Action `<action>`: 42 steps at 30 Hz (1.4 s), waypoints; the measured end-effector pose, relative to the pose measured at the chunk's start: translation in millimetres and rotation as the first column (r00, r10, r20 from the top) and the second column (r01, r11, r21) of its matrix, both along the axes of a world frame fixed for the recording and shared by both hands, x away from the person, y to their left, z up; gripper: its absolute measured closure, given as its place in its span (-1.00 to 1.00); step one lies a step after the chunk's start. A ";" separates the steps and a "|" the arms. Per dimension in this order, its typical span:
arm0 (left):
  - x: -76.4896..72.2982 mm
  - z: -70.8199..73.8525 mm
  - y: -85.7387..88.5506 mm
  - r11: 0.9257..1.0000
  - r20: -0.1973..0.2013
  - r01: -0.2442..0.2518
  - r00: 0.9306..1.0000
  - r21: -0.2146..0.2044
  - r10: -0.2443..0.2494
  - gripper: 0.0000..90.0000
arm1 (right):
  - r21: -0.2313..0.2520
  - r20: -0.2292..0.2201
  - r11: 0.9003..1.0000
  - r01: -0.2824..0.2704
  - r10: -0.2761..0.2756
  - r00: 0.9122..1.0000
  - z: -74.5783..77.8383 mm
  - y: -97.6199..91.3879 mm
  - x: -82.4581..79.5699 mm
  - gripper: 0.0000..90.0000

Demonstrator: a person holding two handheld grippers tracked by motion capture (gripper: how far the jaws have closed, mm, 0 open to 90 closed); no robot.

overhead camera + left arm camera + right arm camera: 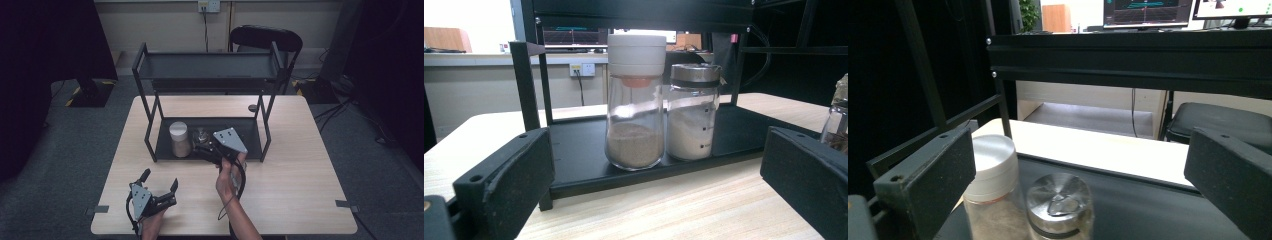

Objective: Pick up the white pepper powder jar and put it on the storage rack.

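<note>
Wood table (300,165) w/ black rack (210,142), grey floor; both grippers' fingers spread apart.

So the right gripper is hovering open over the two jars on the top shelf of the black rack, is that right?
Not quite: the two jars, the white-lidded jar and the metal-lidded jar, stand on the rack's bottom shelf, not the top one, as the high view shows. The rest holds: the right gripper hovers open over them.

Around the counter

A black chair (266,37) stands beyond the counter's (300,200) far edge; a wall socket (208,5) sits above it, and monitors (1148,11) glow behind.
</note>
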State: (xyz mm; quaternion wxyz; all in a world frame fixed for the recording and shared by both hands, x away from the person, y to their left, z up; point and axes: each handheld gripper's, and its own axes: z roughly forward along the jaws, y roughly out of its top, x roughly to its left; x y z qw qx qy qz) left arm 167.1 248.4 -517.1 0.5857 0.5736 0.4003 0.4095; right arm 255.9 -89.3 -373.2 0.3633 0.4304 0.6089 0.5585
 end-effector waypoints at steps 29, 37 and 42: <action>0.0 -0.1 -0.2 1.000 0.001 -0.001 1.000 0.000 0.001 -1.00 | 0.063 0.041 0.992 0.106 -0.109 0.993 -1.9 -49.6 -29.3 -1.00; 0.0 -0.2 -0.1 1.000 0.001 0.000 1.000 -0.001 0.000 -1.00 | 0.054 0.041 0.989 0.138 -0.141 0.989 -5.1 -59.1 -39.8 -1.00; 0.1 -0.2 0.0 1.000 0.001 0.000 1.000 -0.001 0.000 -1.00 | 0.035 0.048 0.988 0.150 -0.152 0.987 -10.6 -63.0 -44.8 -1.00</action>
